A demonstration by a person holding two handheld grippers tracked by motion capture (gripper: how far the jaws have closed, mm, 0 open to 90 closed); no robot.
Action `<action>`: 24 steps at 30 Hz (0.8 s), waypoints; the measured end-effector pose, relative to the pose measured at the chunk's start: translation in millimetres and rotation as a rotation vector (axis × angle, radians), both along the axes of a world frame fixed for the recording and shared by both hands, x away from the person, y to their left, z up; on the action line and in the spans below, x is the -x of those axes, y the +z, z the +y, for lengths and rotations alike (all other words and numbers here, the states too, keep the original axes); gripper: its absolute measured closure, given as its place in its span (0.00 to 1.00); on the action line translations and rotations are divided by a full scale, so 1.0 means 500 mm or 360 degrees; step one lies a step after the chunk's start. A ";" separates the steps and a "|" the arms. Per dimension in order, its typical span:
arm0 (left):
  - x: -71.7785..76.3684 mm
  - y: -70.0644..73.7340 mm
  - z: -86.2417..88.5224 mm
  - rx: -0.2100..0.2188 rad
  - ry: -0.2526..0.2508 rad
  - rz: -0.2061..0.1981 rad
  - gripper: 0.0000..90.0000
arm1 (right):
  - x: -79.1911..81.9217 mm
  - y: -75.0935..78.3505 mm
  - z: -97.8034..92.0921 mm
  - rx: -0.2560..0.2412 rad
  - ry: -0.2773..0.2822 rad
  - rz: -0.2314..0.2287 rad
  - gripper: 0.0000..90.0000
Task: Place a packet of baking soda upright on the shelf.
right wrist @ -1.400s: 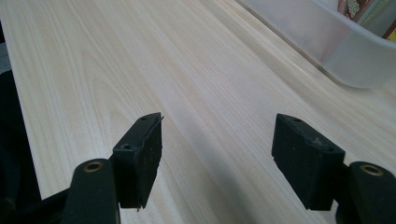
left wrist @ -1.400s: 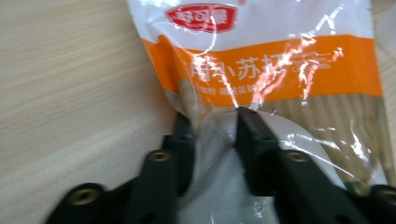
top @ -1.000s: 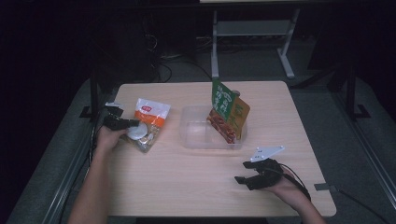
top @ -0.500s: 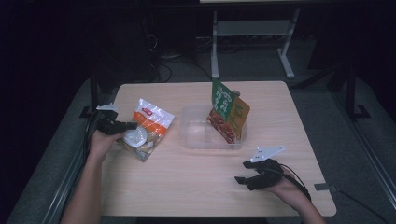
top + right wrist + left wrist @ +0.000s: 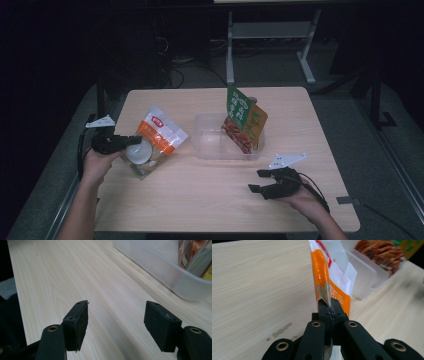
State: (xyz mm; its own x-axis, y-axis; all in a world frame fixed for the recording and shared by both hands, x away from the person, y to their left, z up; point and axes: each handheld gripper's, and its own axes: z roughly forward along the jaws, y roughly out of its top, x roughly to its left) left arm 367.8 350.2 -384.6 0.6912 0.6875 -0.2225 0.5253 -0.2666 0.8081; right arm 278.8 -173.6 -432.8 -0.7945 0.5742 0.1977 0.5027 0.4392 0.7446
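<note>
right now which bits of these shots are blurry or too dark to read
High view: the table is lit, the surroundings nearly black. Left gripper view: the orange bag pinched in the left claw is sharp, the clear tub behind it soft. Right gripper view: the right claw is crisp, the tub blurred.

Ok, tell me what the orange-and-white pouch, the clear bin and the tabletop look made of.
Orange-and-white pouch: thin glossy plastic film, silvery inside at the pinched edge, so probably foil-lined. Clear bin: translucent, slightly frosted rigid plastic. Tabletop: pale wood-grain surface, matte; likely laminate, though solid wood cannot be ruled out.
</note>
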 end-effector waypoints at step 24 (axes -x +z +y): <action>0.074 0.039 -0.120 0.0211 -0.0359 -0.0044 1.00 | -0.091 0.033 0.156 -0.0287 0.0234 -0.0048 0.40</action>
State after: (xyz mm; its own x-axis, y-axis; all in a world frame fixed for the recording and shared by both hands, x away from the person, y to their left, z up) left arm 331.0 290.4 -365.2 0.8309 0.4812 -0.2796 0.4419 -0.2652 0.8570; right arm 324.2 -95.7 -416.2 -0.8741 0.4093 0.2615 0.4194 0.3645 0.8314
